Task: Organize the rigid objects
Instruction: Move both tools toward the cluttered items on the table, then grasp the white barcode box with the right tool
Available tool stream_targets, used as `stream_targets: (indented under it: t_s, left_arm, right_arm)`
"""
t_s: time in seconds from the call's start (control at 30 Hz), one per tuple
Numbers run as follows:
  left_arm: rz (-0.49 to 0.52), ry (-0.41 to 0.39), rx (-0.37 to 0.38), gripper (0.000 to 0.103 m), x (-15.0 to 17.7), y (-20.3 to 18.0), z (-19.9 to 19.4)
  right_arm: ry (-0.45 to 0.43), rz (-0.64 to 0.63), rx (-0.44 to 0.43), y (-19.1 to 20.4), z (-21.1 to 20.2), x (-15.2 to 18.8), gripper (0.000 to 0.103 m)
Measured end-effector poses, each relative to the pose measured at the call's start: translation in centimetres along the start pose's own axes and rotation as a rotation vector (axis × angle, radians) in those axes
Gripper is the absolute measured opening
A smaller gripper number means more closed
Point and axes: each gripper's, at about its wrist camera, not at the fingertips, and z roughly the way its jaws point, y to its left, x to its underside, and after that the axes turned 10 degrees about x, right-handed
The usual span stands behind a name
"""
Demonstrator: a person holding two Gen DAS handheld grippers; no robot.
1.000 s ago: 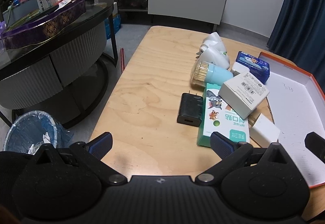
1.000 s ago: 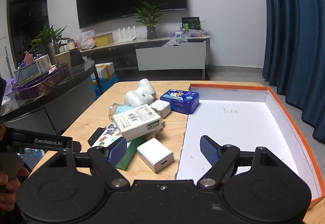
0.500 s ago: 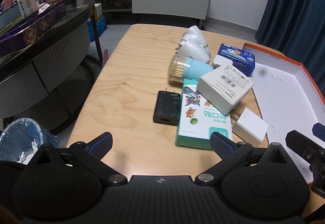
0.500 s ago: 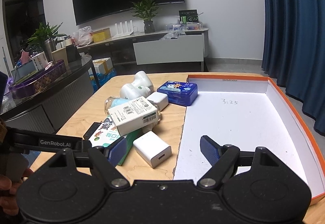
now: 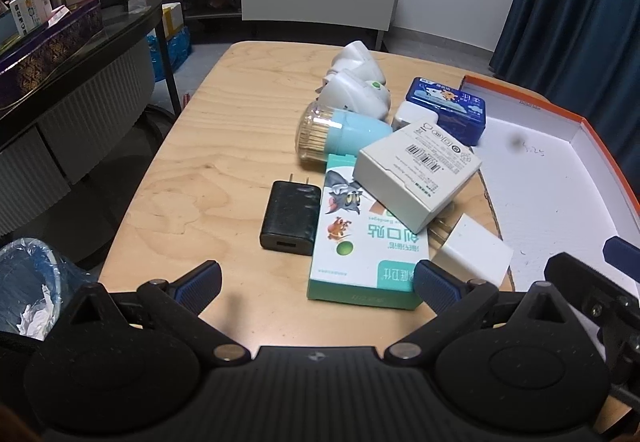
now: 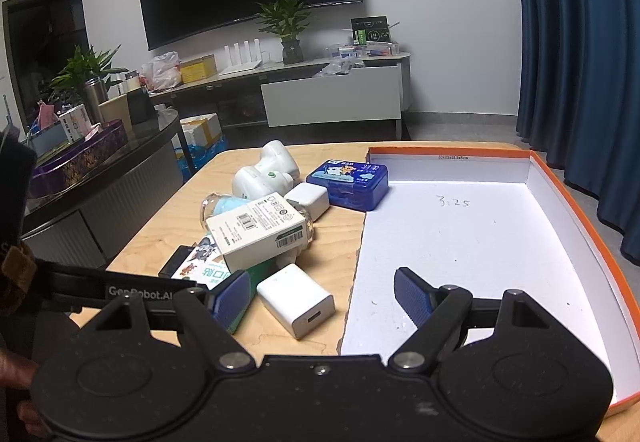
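Note:
A pile of small objects lies on the wooden table (image 5: pixel 208 169): a black charger (image 5: pixel 291 217), a green bandage box (image 5: pixel 366 238), a white carton (image 5: pixel 418 171) resting on it, a white adapter (image 5: pixel 474 250), a toothpick jar (image 5: pixel 340 137), a blue tin (image 5: pixel 448 109) and two white plug-in devices (image 5: pixel 356 85). My left gripper (image 5: pixel 318 280) hangs open near the table's front edge, empty. My right gripper (image 6: pixel 322 296) is open too, straddling the white adapter (image 6: pixel 296 300) and the left wall of the orange-rimmed tray (image 6: pixel 480 242). The tray holds nothing.
A dark round side table (image 5: pixel 80 53) with a purple box stands to the left, a bin with a blue liner (image 5: pixel 28 282) below it. A TV console (image 6: pixel 320 97) and blue curtain (image 6: pixel 580 61) lie behind. A hand (image 6: pixel 16 374) shows at the lower left.
Both grippers have drifted slightly; the left view now faces the pile more squarely and from closer. No object has moved, and both grippers have stayed open.

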Motion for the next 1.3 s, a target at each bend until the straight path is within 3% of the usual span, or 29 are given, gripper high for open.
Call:
stream_targets:
  t_s: [0.37,0.7,0.87,1.0,1.03,1.1,1.13,1.3]
  left_arm:
    - [-0.036,-0.028,-0.017,0.103,-0.2,2.6,-1.2]
    - [-0.041,-0.041,-0.018,0.103,-0.1,3.7,-1.1]
    - [-0.051,-0.048,-0.006,0.103,-0.2,4.2,-1.2]
    - [-0.045,-0.049,0.008,0.103,-0.2,4.2,-1.1]
    - [-0.041,-0.050,0.012,0.103,-0.2,4.1,-1.1]
    - [-0.033,-0.055,0.020,0.103,-0.2,4.0,-1.1]
    - [-0.031,-0.056,0.025,0.103,-0.2,3.9,-1.1]
    - [-0.016,-0.049,0.043,0.103,-0.2,3.5,-0.7]
  right_arm:
    - [0.053,-0.001,-0.092,2.2,3.8,-3.6,0.093]
    - [0.343,0.341,0.018,4.9,9.5,-6.5,0.093]
    - [0.385,0.337,0.187,7.0,11.7,-7.6,0.093]
    - [0.396,0.278,0.170,7.8,13.3,-7.9,0.092]
    - [0.386,0.245,0.150,8.0,13.3,-8.0,0.088]
    - [0.380,0.203,0.109,7.9,12.9,-7.9,0.058]
    - [0.396,0.180,0.116,7.8,12.9,-7.9,0.036]
    - [0.387,0.151,0.020,5.3,12.4,-7.2,0.033]
